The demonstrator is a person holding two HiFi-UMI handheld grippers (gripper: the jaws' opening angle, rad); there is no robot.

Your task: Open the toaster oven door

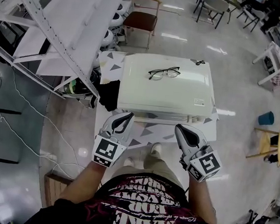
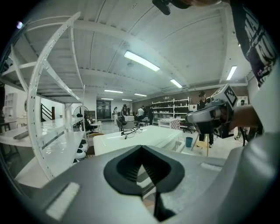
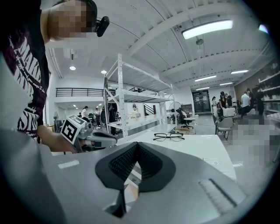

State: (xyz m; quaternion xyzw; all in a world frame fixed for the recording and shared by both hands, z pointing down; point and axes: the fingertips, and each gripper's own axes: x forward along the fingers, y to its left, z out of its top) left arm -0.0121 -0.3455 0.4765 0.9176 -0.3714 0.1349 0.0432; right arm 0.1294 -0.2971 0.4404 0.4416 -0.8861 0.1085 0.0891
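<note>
My jaws are pressed together on both sides, tips meeting, with nothing between them. The left gripper (image 2: 141, 149) and the right gripper (image 3: 136, 146) hover side by side in front of me, each held in one hand, forearms reaching out from my waist and noses pointing forward and slightly inward. Their marker cubes sit nearest my body. Neither one touches anything.

Just beyond the tips stands the oven (image 1: 167, 89), a white box with its front turned toward me. From above I see that front only as a narrow strip, so I cannot tell how the door sits. The grippers hang near that front edge, one toward each end of it, apart from it. A pair of black glasses (image 1: 164, 73) lies open on the oven's top, toward the back.

The oven rests on a small table (image 1: 148, 132) with a pattern of grey triangles. My shoes (image 1: 154, 148) show below its near edge, between the grippers.

A tall white rack (image 1: 65, 23) crosses the left side, and a thin cable (image 1: 23, 100) trails over the glossy floor (image 1: 241, 84) beside it. A brown chair (image 1: 142, 20) stands behind the table. To the right are a blue bin (image 1: 266, 117) and a wooden stool (image 1: 276, 142). The gripper views show a big hall with strip lights, shelving and people far off.
</note>
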